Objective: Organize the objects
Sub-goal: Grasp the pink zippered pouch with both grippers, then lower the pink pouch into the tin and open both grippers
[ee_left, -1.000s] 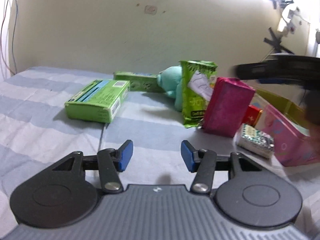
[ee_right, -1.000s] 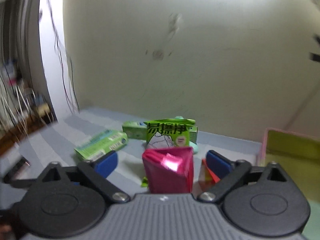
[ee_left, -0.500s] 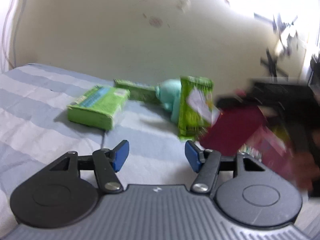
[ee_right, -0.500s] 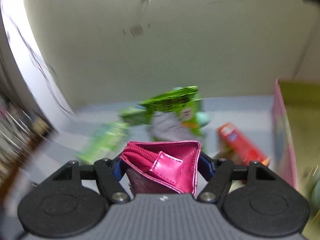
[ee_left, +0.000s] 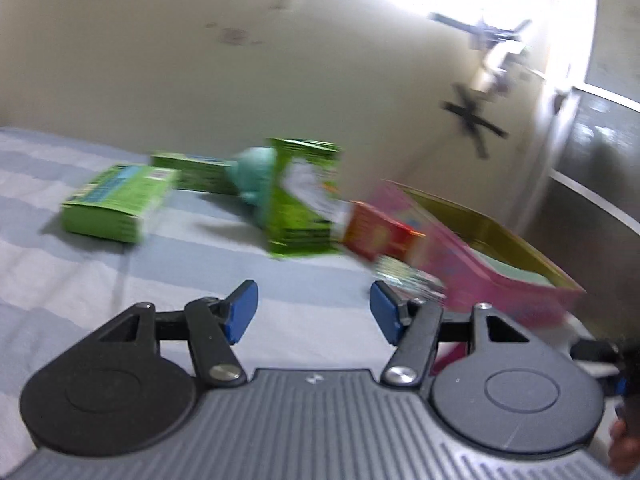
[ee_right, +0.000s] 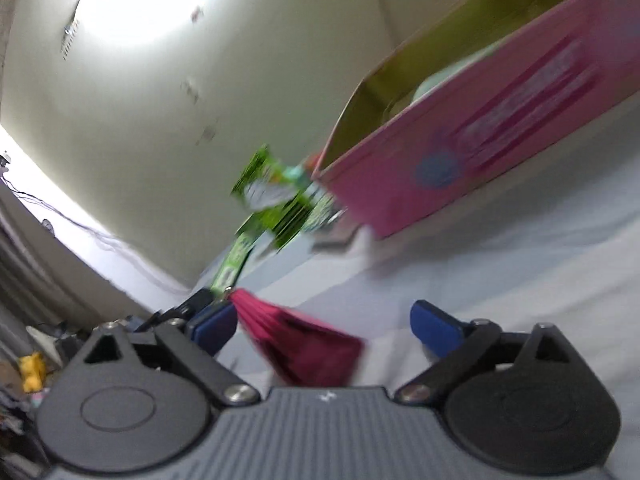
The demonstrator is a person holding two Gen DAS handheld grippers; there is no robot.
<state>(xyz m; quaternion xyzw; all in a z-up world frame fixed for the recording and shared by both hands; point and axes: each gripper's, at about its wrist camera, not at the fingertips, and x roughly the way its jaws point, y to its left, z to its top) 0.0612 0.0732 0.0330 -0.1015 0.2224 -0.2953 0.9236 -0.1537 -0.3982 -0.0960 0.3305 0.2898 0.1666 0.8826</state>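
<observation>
On the left of the striped bedsheet [ee_left: 80, 280] lies a flat green box [ee_left: 116, 202], and just behind it a second, longer green box [ee_left: 192, 172] sits near the wall. Next comes a teal soft toy [ee_left: 252, 178], with an upright green packet [ee_left: 302, 196] standing in front of it and partly hiding it. Further right a red box [ee_left: 376, 232] lies close against the pink box [ee_left: 492, 272], an open container with a yellow-green lining, and a small patterned packet [ee_left: 408, 278] rests at the foot of its near wall; blur makes its print unreadable. The left gripper [ee_left: 312, 312] hovers low over the sheet with its blue pads spread wide and nothing between them. In the tilted right wrist view, the right gripper [ee_right: 324, 324] also has its pads well apart, with a magenta pouch [ee_right: 308, 344] lying between them, close to the left pad but not visibly clamped; whether it touches that pad I cannot tell. It sits on the sheet, outside the pink box [ee_right: 460, 160], which stands beyond it. The step in hand looks like moving the pouch toward that container, and it seems not to be secured. The next move probably calls for closing squarely on the pouch, then lifting it over the near wall and letting go inside.
</observation>
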